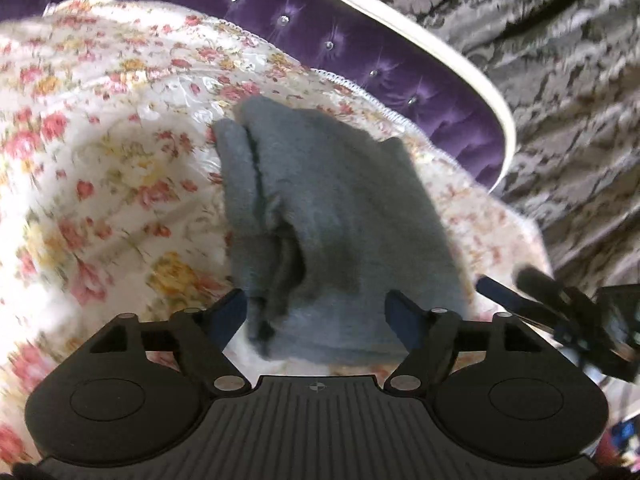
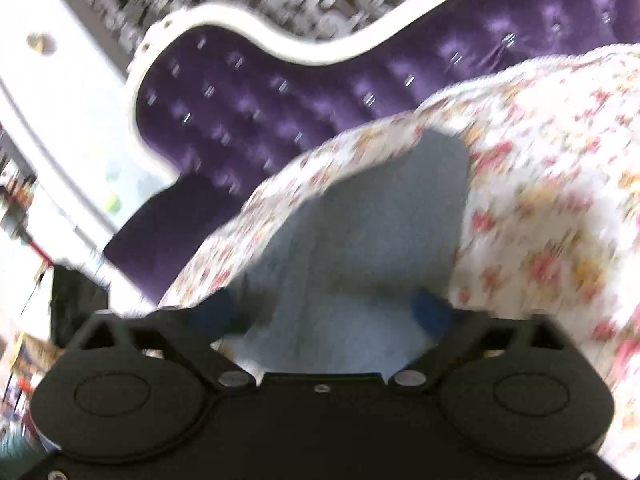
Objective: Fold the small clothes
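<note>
A small grey-blue garment [image 1: 328, 216] lies folded on the floral bedspread [image 1: 100, 160]. My left gripper [image 1: 316, 312] is open, its blue-padded fingers standing either side of the garment's near end, not clamped on it. The other gripper shows at the right edge of the left wrist view [image 1: 560, 304]. In the right wrist view the same garment [image 2: 360, 248] fills the middle, blurred. My right gripper [image 2: 332, 312] is open, fingers wide apart over the garment's near edge.
A purple tufted headboard [image 1: 360, 48] with a white frame [image 1: 452, 56] runs behind the bed; it also shows in the right wrist view [image 2: 260, 112]. Grey patterned wallpaper [image 1: 560, 80] lies beyond. Clutter sits at the left edge of the right wrist view [image 2: 24, 208].
</note>
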The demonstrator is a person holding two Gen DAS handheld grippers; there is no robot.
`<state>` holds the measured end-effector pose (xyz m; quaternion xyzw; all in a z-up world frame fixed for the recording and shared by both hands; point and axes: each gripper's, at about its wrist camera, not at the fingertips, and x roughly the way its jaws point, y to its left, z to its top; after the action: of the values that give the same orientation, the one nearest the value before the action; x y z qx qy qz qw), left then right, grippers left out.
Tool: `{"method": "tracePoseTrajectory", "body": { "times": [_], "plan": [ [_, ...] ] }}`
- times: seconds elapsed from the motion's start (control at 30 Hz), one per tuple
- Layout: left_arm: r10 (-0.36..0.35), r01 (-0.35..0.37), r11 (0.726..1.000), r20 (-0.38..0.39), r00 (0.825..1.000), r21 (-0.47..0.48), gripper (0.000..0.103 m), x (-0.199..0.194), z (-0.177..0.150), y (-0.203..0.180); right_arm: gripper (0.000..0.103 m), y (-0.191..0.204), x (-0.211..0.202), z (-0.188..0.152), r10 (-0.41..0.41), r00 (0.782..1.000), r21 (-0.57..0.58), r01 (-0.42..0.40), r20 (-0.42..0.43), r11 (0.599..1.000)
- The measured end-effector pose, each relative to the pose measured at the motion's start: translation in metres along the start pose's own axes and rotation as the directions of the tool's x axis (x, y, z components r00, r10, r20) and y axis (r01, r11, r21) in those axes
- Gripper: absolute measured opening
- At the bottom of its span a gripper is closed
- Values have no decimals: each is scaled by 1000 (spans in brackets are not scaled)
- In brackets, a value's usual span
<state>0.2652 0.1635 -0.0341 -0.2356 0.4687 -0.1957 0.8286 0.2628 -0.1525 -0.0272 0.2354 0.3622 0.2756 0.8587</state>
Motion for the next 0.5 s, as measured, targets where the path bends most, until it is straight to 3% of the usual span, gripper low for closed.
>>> {"method": "tracePoseTrajectory", "body": {
  "times": [0.13,0.27,0.5],
  "plan": [
    [7,-7,1000,-18,1000,-25,79,11,-1,1,103,-28,14,23,-2,1000,77,1,9,997],
    [22,-22,999,19,1000,-34,81,17,0,0,103,-59,35,33,35,999,171,-31,-22,985],
    [-18,19,999,33,999,-42,87,28,3,-2,103,-74,63,35,97,993,172,-86,-62,981]
  ]
}}
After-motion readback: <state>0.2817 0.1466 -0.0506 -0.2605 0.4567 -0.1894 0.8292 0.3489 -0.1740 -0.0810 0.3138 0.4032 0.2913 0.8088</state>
